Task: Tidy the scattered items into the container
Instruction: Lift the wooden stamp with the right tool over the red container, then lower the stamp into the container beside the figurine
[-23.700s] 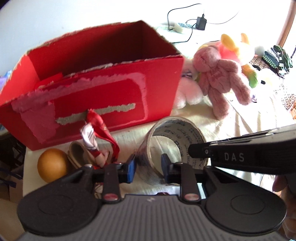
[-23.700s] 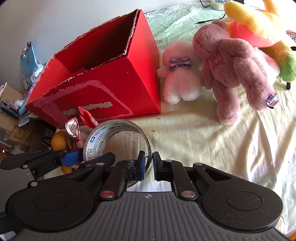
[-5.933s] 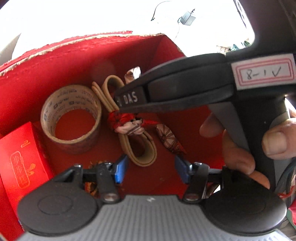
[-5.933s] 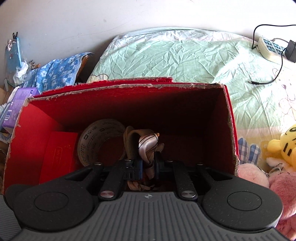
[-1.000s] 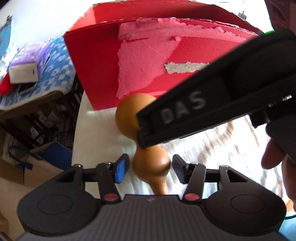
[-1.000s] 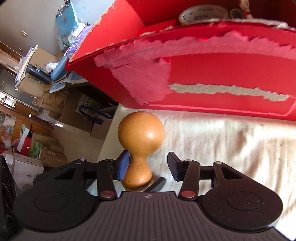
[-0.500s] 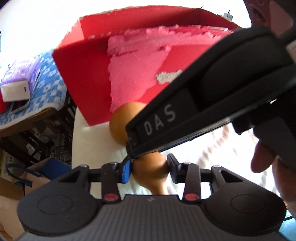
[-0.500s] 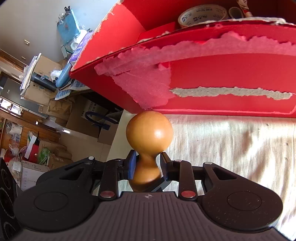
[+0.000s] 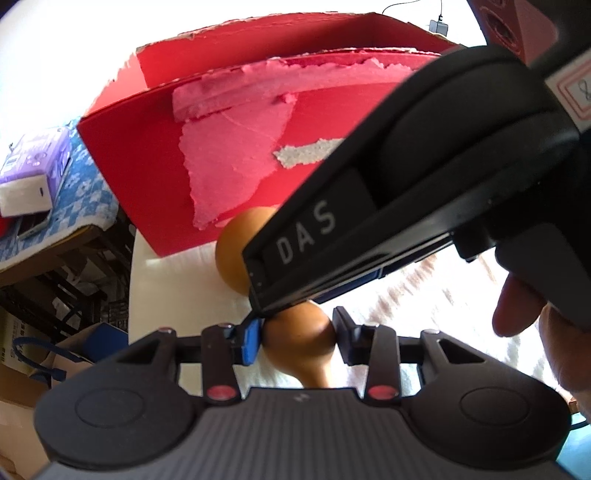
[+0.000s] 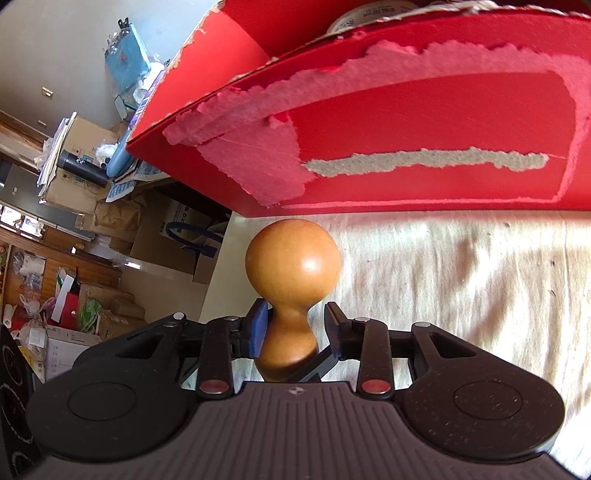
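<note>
While both tools are closed on the same gourd (image 10: 293, 273), the step in hand looks like lifting it from the cream cloth (image 10: 461, 280) and carrying it over the torn front wall of the red cardboard box (image 10: 424, 122). The gourd lies on the cloth just in front of that wall, near the edge of the bed, with its big round bulb toward the box. The right gripper (image 10: 297, 328) has its jaws pressed on the narrow waist of the gourd, and the left gripper (image 9: 297, 338) has its jaws clamped on the smaller bulb, so the two grips sit very close together; in the left view the body of the right tool crosses above the gourd and hides part of the big bulb. I think the surface is hard, smooth and rounded, so it may slip or turn between the pads if only one tool pulls. To do this well, both hands should rise together and at the same speed, keep the squeeze steady, and go high enough that the big bulb passes over the ragged rim. A roll of tape (image 10: 369, 13) shows just above the rim, inside the box, so it is better to lower the gourd beside it, and release only when the gourd rests on the bottom.
</note>
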Demonstrator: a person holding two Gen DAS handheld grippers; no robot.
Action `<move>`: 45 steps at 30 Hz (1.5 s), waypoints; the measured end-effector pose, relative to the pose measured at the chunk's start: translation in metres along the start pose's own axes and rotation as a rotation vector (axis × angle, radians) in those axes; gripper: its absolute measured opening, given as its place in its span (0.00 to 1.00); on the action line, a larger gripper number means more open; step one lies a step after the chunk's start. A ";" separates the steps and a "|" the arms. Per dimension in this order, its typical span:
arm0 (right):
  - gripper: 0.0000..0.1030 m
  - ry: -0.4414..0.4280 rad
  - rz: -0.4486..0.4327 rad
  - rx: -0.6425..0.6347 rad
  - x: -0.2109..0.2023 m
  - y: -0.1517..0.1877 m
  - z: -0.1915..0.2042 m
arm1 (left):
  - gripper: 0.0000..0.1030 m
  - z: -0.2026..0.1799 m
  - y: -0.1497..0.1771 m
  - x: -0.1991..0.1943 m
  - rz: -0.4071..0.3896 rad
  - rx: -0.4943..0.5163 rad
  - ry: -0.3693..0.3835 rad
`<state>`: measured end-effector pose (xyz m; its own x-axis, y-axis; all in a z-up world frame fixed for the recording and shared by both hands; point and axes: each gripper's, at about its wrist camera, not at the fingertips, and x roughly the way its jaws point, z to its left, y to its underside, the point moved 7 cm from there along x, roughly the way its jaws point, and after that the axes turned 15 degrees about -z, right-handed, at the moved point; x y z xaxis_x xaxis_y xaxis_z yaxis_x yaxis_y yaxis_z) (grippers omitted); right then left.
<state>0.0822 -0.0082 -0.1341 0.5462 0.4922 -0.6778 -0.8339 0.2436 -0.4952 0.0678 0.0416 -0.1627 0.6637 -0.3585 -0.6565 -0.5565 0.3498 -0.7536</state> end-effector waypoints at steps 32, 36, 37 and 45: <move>0.28 0.009 -0.436 -0.239 -0.121 -0.108 0.024 | 0.38 -0.035 -0.147 -0.062 -0.357 0.066 0.206; 0.28 0.088 -0.418 -0.247 -0.109 -0.135 0.008 | 0.38 -0.031 -0.173 -0.027 -0.348 0.034 0.267; 0.28 0.105 -0.408 -0.241 -0.104 -0.141 0.004 | 0.38 -0.030 -0.178 -0.016 -0.338 0.022 0.285; 0.28 0.232 -0.265 -0.249 -0.056 -0.173 -0.032 | 0.38 -0.034 -0.193 0.060 -0.228 -0.073 0.392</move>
<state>0.1982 -0.1043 -0.0283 0.7660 0.2316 -0.5997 -0.6335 0.1133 -0.7654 0.1983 -0.0770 -0.0576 0.5423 -0.7245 -0.4255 -0.4607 0.1672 -0.8717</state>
